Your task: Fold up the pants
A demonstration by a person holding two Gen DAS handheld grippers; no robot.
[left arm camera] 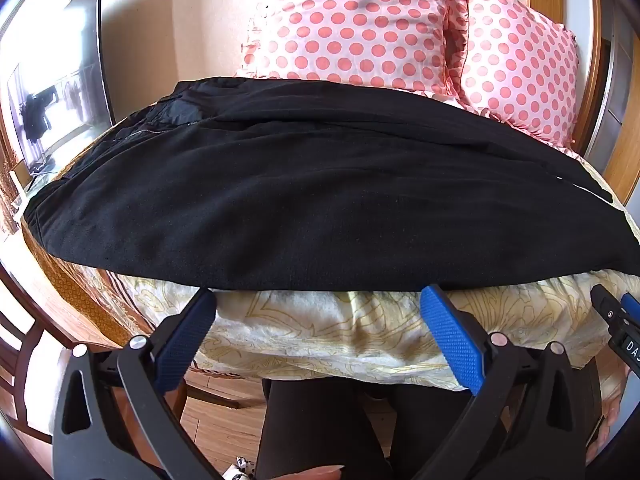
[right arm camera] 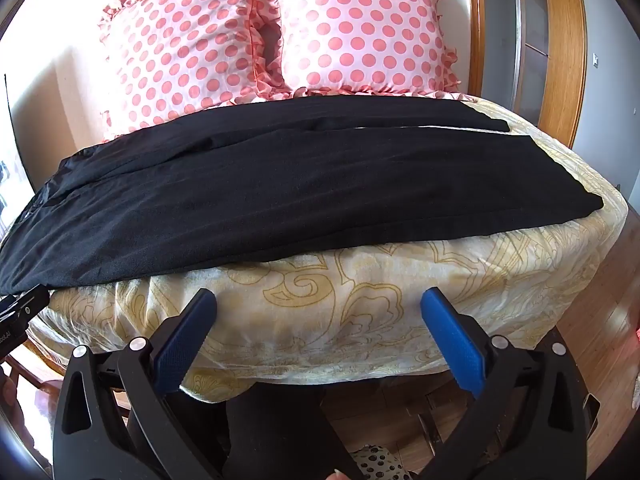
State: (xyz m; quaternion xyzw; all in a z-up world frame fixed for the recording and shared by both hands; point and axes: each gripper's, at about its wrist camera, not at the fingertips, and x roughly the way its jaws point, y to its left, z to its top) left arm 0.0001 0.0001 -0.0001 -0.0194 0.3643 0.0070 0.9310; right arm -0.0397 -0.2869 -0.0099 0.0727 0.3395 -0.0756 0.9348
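The black pants lie spread lengthwise along the near edge of the bed, waistband toward the left end and both legs reaching toward the right end, just in front of two polka-dot pillows. The left gripper and right gripper both hang wide open and empty at the near edge, seemingly just short of the fabric.

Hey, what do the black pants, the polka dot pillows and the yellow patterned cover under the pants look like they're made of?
Black pants: probably a soft matte knit or fleece; the surface looks slightly fuzzy with no sheen.
Polka dot pillows: likely a smooth satin-like fabric; they show a faint gloss and have ruffled edges.
Yellow patterned cover: seemingly a thin printed woven cloth, matte, lying in fine wrinkles.
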